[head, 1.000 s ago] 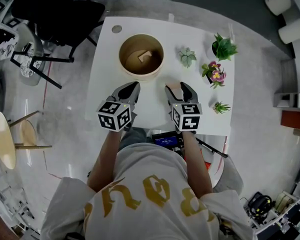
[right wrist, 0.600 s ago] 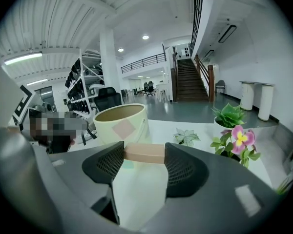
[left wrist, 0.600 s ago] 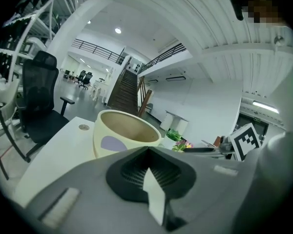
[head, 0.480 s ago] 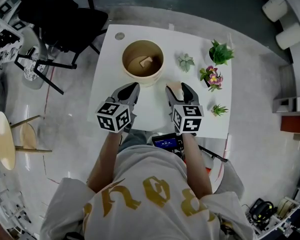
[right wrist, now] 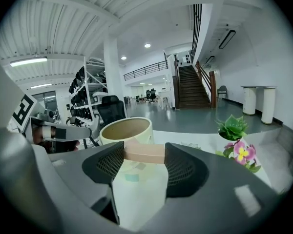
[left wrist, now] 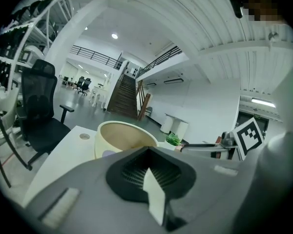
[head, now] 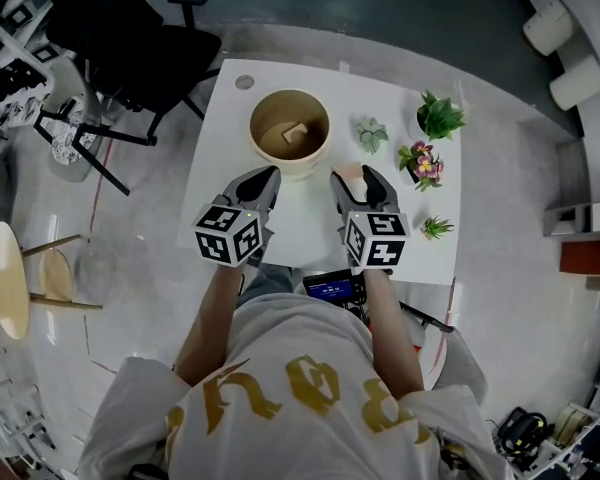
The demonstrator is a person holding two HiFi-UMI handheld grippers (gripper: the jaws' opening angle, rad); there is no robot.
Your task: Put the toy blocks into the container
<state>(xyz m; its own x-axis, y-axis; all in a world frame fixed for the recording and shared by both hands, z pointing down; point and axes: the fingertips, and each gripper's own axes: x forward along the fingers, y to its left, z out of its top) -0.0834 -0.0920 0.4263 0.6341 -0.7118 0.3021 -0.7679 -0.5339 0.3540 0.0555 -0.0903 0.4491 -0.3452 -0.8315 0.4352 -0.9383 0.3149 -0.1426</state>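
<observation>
Toy block [right wrist: 142, 152] in play, not yet in. At left, left gripper [head: 265, 176]: fingers pressed together, nothing between, seemingly parked clear over the desk [head: 310, 223]. Centre, container [head: 292, 166], another block [head: 296, 133] lying inside. At right, right gripper [head: 358, 175]: fingers clamping the toy block crosswise at their tips, short of the rim, ready for carrying.

On my head view the right tool [head: 354, 174] covers most of the toy block [head: 348, 171] it grips, so I see only a tan sliver. The second block [head: 295, 133], lying in the container [head: 285, 165], is too small for me to tell its shape. In the left gripper view the left tool [left wrist: 147, 150] hides the container's lower wall and much of the desk [left wrist: 53, 155].
</observation>
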